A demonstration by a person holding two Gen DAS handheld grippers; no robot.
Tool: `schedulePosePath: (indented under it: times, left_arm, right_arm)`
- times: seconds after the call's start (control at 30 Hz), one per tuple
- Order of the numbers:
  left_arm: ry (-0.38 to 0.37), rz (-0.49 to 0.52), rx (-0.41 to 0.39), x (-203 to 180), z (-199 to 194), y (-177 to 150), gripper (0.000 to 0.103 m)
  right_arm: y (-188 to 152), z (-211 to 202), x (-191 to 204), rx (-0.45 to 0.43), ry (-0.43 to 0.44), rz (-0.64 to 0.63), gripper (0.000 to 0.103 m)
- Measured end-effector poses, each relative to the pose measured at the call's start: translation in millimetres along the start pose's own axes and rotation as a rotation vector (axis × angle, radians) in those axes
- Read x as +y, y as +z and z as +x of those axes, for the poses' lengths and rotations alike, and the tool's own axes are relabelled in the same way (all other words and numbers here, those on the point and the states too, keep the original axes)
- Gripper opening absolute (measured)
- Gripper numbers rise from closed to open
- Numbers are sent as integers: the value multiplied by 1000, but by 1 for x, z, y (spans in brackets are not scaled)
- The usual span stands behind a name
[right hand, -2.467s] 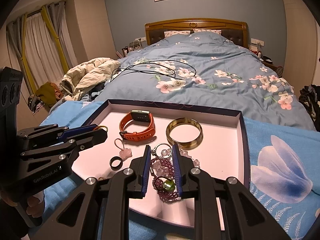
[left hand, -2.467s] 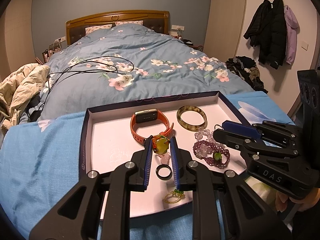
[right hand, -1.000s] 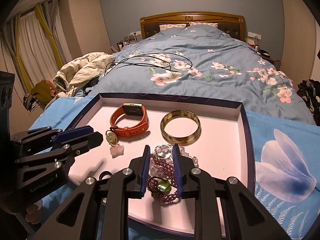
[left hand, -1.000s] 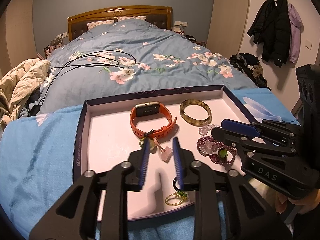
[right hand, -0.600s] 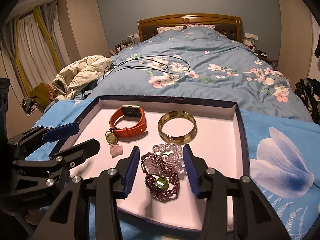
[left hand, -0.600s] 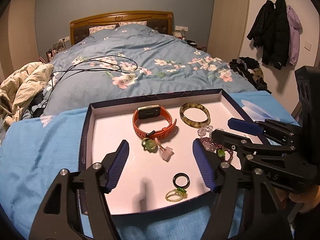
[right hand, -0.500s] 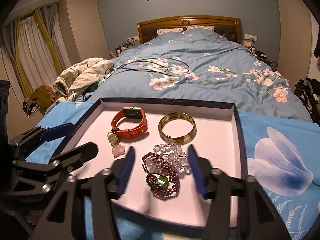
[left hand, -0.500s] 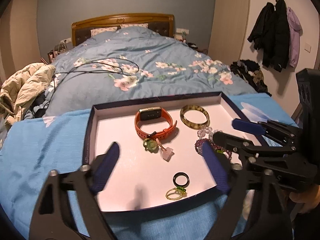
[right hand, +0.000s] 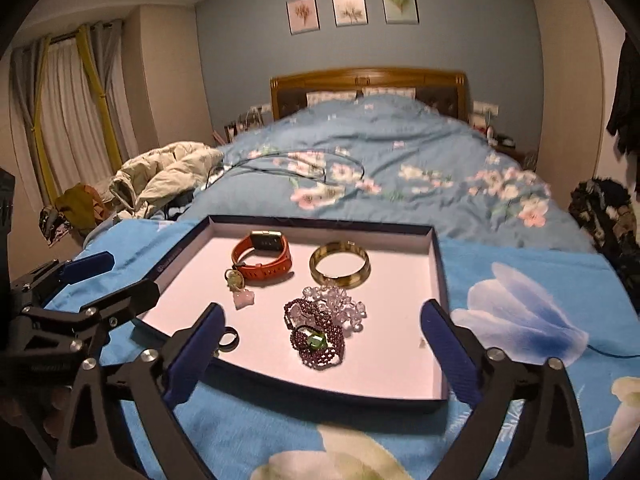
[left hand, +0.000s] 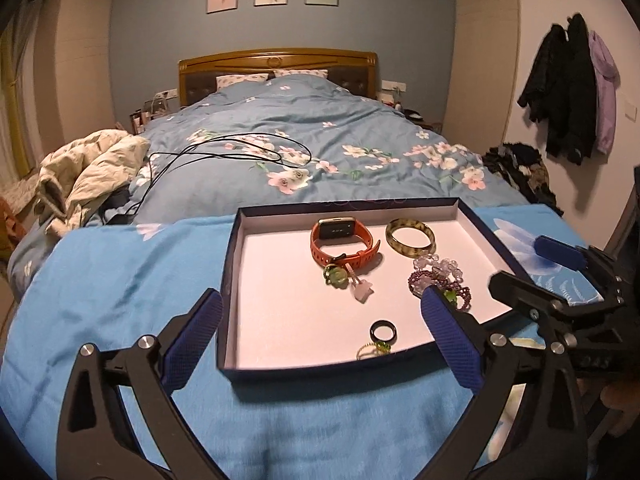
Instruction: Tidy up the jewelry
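A shallow dark-rimmed tray (left hand: 228, 276) (right hand: 438, 264) lies on a blue cloth. In it are an orange watch (left hand: 342, 240) (right hand: 262, 258), an amber bangle (left hand: 410, 237) (right hand: 340, 265), a green and pink charm (left hand: 346, 280) (right hand: 238, 286), purple and clear bead bracelets (left hand: 440, 278) (right hand: 320, 330), a black ring (left hand: 384, 331) (right hand: 228, 340) and a gold ring with a green stone (left hand: 374, 349). My left gripper (left hand: 320, 332) is wide open and empty, in front of the tray. My right gripper (right hand: 320, 340) is wide open and empty at the tray's near edge.
The bed (left hand: 288, 148) with a floral duvet and a black cable (left hand: 224, 152) lies behind the tray. A beige jacket (left hand: 88, 168) is heaped at its left. Coats (left hand: 568, 92) hang on the right wall.
Both grippers opened wide and pulled back from the tray. The left one let go of the green and pink charm, which now lies below the watch.
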State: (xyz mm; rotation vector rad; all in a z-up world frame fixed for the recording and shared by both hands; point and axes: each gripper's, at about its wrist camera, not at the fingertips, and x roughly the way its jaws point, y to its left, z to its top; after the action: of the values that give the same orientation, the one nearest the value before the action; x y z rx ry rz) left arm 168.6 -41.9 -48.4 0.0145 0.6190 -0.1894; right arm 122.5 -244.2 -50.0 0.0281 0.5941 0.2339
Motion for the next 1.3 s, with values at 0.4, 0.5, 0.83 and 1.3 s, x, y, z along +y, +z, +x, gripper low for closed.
schedulePosePath:
  times: [0.4,0.5,0.83,1.3]
  left_arm:
    - [83,-4,-94,5,-46,-14,98]
    - [94,10,-118,4,-58,-18,98]
    - [87,-9,-148,8,-80,-28,98]
    - [114,2,-190,8,-100,-41,98]
  right_arm:
    - [-20,-42,14,-87,15,-1,96]
    - [-24,-50,18,-93,21,-2,96]
    - [-35,-70,22,-137,26,27,96]
    - [-44,-83,32,-162,14,-13,96]
